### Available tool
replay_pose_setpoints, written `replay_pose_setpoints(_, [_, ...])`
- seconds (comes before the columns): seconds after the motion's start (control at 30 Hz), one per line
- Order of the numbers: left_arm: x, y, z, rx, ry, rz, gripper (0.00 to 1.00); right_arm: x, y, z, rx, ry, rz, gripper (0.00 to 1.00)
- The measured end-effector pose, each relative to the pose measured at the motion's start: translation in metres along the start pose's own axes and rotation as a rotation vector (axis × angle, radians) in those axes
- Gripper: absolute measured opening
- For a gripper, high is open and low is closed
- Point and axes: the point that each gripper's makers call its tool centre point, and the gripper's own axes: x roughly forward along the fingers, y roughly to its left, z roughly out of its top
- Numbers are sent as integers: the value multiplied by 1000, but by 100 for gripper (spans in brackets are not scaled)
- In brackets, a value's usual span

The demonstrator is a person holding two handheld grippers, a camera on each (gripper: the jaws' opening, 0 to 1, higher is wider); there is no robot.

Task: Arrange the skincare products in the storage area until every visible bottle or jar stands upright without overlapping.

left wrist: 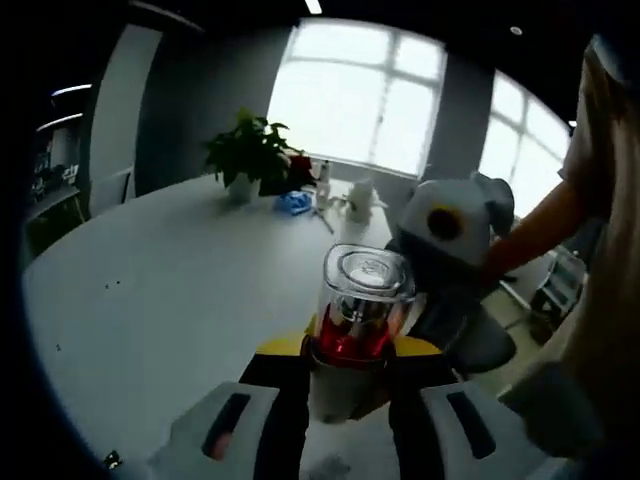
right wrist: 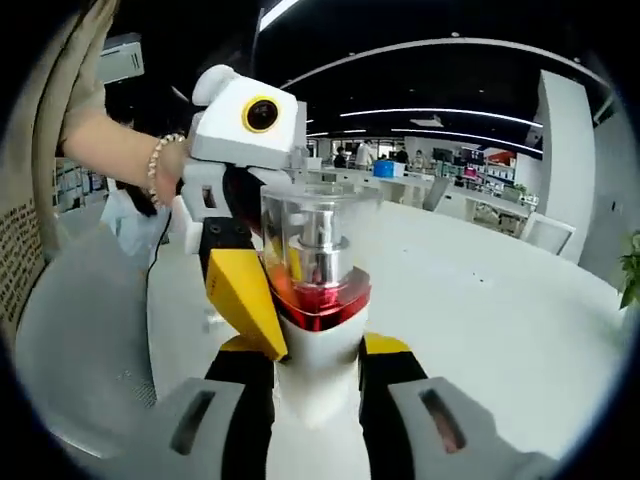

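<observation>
A bottle (left wrist: 358, 310) with a clear cap, a red band and a white body is held up off the white table (left wrist: 170, 290). My left gripper (left wrist: 350, 352) is shut on its white lower body. The right gripper (left wrist: 445, 300) comes in from the right, close behind the bottle. In the right gripper view the same bottle (right wrist: 315, 270) stands upright between my jaws, and my right gripper (right wrist: 315, 352) is shut on its white base. A yellow finger (right wrist: 240, 290) of the left gripper lies against the bottle's left side.
At the table's far end stand a potted plant (left wrist: 248, 155), a blue item (left wrist: 295, 203) and a few small white containers (left wrist: 358, 198). A person's forearm (right wrist: 110, 150) and a grey chair (right wrist: 80, 350) are on the left. The wide tabletop (right wrist: 480, 300) stretches right.
</observation>
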Motion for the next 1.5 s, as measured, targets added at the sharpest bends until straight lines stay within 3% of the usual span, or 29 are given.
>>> replay_pose_setpoints(0.2, [14, 27, -6, -44, -3, 26, 26, 15, -25, -16, -8, 23, -25, 31])
replay_pose_setpoints(0.37, [24, 48, -7, -32, 5, 45, 27, 24, -42, -24, -16, 37, -62, 31])
replay_pose_setpoints(0.6, [32, 65, -5, -34, -1, 63, 27, 32, -60, -30, -3, 30, -89, 31])
replay_pose_setpoints(0.9, [44, 73, 5, -74, -36, 61, 28, 34, -77, -29, 26, 8, -116, 32])
replay_pose_setpoints(1.23, [40, 77, 5, -108, -42, 71, 30, 37, -74, -25, 90, -13, -116, 33])
replay_pose_setpoints(1.37, [37, 79, 6, -111, -43, 85, 31, 42, -73, -25, 127, -26, -129, 45])
replay_pose_setpoints(1.5, [32, 81, 8, -112, -45, 114, 37, 41, -71, -18, 121, -22, -143, 49])
